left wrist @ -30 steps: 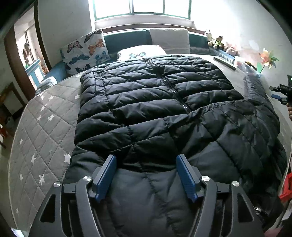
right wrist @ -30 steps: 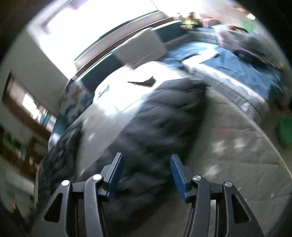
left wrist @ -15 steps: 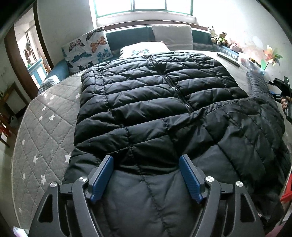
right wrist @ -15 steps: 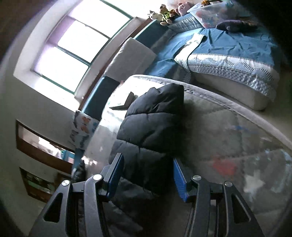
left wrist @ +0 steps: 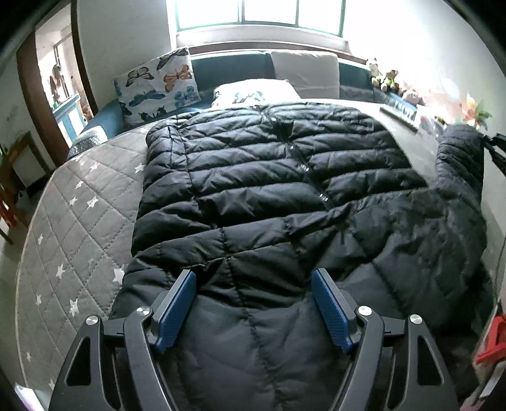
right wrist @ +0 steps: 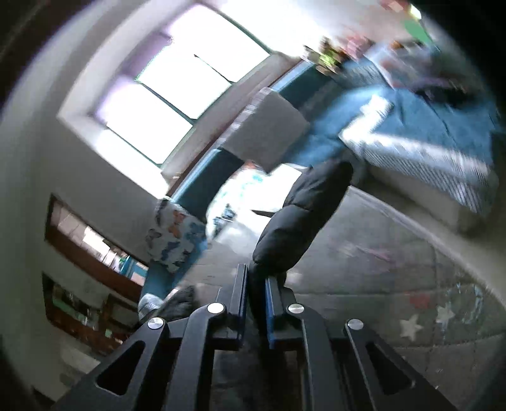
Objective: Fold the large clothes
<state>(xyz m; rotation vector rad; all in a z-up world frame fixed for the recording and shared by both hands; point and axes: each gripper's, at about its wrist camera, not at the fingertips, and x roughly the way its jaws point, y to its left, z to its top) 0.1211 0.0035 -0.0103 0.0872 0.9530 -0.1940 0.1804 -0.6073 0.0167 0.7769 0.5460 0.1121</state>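
- My left gripper (left wrist: 253,305) hangs over the near end of the black puffer jacket (left wrist: 284,196), pointing down at it; its blue pads (left wrist: 175,308) stand wide apart with nothing pinched between them, only quilted fabric lying below.
- The jacket lies spread front-up on the grey star-print quilt (left wrist: 79,227), its zip running away from me toward the pillows.
- The left sleeve side looks tucked in along the body, giving a straight edge beside the bare quilt.
- On the right side of the left wrist view the other sleeve (left wrist: 461,164) stands lifted off the bed, rising to a dark tool tip at the frame's edge.
- My right gripper (right wrist: 254,286) has just been closing, and its jaws are now clamped on that sleeve (right wrist: 303,221); the black padded tube sticks out past the fingertips and hangs clear above the quilt (right wrist: 411,284).
- The right wrist view is smeared with motion blur, so I cannot tell exactly which part of the sleeve is pinched.
- At the head of the bed I see a butterfly-print pillow (left wrist: 158,88), a white pillow (left wrist: 256,91) just beyond the jacket's collar, and a grey cushion (left wrist: 305,72) against the teal headboard.
- Small plush toys (left wrist: 384,77) sit on the ledge by the window (left wrist: 253,12).
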